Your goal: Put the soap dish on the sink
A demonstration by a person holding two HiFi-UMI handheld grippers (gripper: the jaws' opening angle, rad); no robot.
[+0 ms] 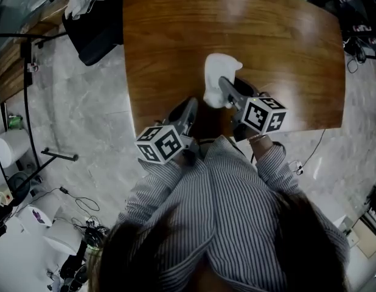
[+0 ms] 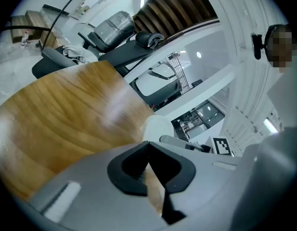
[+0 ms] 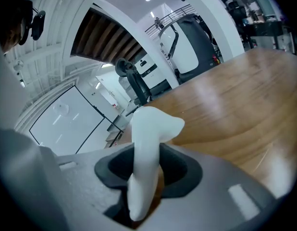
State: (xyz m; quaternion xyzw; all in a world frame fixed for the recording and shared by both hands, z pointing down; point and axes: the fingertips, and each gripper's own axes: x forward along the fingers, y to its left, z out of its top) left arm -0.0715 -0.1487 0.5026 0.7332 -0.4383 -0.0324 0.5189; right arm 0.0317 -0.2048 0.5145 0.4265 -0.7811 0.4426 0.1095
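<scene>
We see a glossy brown wooden bench (image 1: pixel 176 35) with rounded corners, standing on a grey marbled floor (image 1: pixel 78 120). Near the middle of its near edge is a white soap dish (image 1: pixel 218 75); whether it rests on the wood we cannot tell.

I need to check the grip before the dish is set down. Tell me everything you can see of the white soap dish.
The soap dish is plain white and smooth, with a slight gloss. It could be ceramic or plastic. Its top edge is rounded and curls over to one side. It stands on edge, roughly upright, with its lower part clamped between the jaws of the right gripper over the wooden table. Nothing else touches it that I can see. No soap shows on it. I cannot tell whether it touches the tabletop.
</scene>
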